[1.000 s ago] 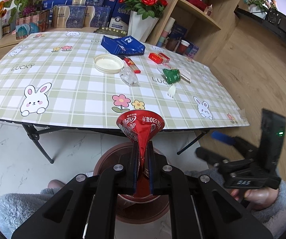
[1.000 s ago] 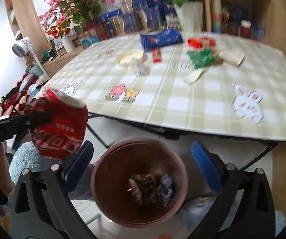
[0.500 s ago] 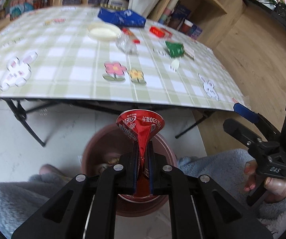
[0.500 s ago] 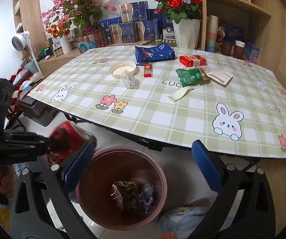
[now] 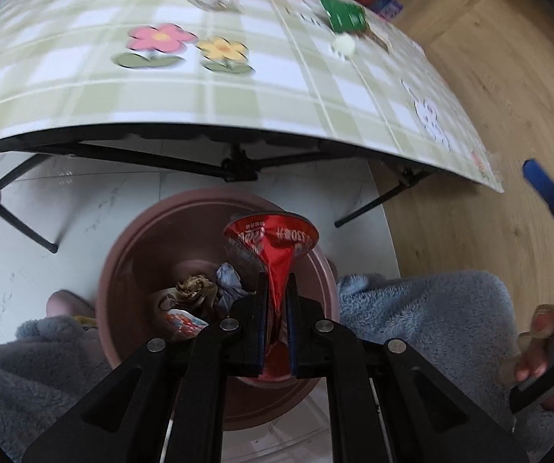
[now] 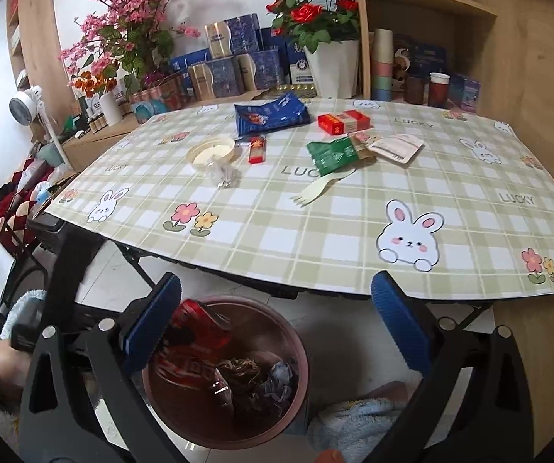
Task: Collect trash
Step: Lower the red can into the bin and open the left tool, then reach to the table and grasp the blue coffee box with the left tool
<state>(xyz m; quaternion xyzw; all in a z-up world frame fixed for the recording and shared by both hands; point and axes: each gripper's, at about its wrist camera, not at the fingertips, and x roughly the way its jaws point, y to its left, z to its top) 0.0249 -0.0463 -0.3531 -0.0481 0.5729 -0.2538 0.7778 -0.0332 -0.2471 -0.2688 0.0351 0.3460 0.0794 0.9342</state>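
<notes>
Left gripper [image 5: 277, 324] pinches a crushed red can [image 5: 273, 247] over the bin [image 5: 130, 254] — ready to drop; right gripper [image 6: 277, 324] spread, empty.

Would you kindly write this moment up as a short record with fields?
left gripper: shut on a crushed red can, held above the bin
right gripper: open, empty
bin: brown, on the floor by the table's edge, already holding crumpled trash
table: blue bag, red box, green packet, fork, round lid
</notes>
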